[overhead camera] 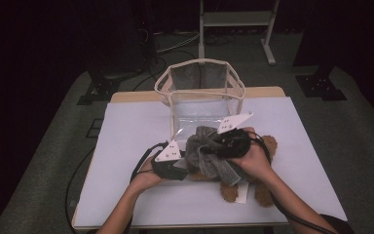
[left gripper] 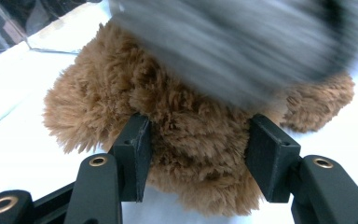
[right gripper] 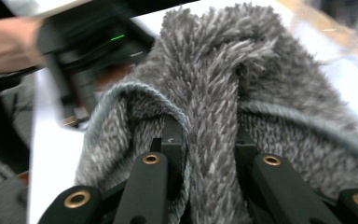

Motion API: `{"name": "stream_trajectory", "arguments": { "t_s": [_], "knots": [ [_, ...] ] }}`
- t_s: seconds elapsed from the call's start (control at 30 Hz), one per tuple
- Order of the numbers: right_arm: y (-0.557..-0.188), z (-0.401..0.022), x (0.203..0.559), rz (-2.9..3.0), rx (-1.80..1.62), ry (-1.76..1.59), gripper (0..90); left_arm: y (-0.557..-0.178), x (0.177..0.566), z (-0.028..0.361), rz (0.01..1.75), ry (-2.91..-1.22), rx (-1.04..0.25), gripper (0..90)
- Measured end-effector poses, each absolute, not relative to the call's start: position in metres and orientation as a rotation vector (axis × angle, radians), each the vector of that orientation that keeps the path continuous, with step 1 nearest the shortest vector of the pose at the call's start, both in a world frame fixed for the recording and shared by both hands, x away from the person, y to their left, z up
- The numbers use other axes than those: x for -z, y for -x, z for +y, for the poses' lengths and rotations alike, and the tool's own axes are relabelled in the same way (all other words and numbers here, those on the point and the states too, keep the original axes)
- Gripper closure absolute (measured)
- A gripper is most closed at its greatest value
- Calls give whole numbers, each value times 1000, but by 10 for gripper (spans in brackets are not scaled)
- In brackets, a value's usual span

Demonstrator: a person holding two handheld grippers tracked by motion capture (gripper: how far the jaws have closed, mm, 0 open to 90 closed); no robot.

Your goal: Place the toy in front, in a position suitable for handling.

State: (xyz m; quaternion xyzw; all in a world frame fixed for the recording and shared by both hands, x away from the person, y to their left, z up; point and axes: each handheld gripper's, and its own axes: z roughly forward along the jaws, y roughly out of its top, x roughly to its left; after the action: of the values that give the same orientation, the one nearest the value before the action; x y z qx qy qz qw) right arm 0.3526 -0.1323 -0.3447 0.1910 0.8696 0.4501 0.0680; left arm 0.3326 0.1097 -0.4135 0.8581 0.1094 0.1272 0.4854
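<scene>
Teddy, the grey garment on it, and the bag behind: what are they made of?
Teddy: brown plush, long shaggy pile, matte.
Garment: grey knit, fuzzy yarn with a visible ribbed hem; probably wool or acrylic.
Bag: clear glossy plastic film, likely vinyl, with cream fabric-looking edging; reflections show on its wall.

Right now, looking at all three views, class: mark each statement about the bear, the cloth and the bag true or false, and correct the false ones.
1. The left gripper grips the brown bear. True.
2. The right gripper is open and holds nothing. False: it is shut on the grey cloth.
3. The clear bag stands beyond the bear. True.
4. The bear is inside the bag. False: it lies on the white table in front of it.
5. The cloth is red. False: it is grey.
</scene>
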Motion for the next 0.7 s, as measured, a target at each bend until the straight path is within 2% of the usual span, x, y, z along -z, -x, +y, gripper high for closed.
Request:
{"name": "stream_trajectory", "arguments": {
  "t_s": [0.17,0.23,0.33,0.37,0.5,0.7],
  "knots": [
    [-374,-159,345,2599,-1314,-709,735,-333,412,111,259,-2104,-308,410],
    [-371,-164,352,2630,-1334,-710,739,-334,411,110,279,-2093,-308,301],
    [-362,-161,358,2660,-1360,-690,743,-332,408,105,262,-2069,-318,275],
    [-357,-158,359,2671,-1352,-677,744,-330,407,103,248,-2072,-321,278],
    [-353,-157,356,2684,-1343,-641,744,-325,407,103,214,-2090,-318,385],
    [-366,-151,348,2681,-1338,-667,744,-320,407,100,147,-2140,-322,401]
  ]
}}
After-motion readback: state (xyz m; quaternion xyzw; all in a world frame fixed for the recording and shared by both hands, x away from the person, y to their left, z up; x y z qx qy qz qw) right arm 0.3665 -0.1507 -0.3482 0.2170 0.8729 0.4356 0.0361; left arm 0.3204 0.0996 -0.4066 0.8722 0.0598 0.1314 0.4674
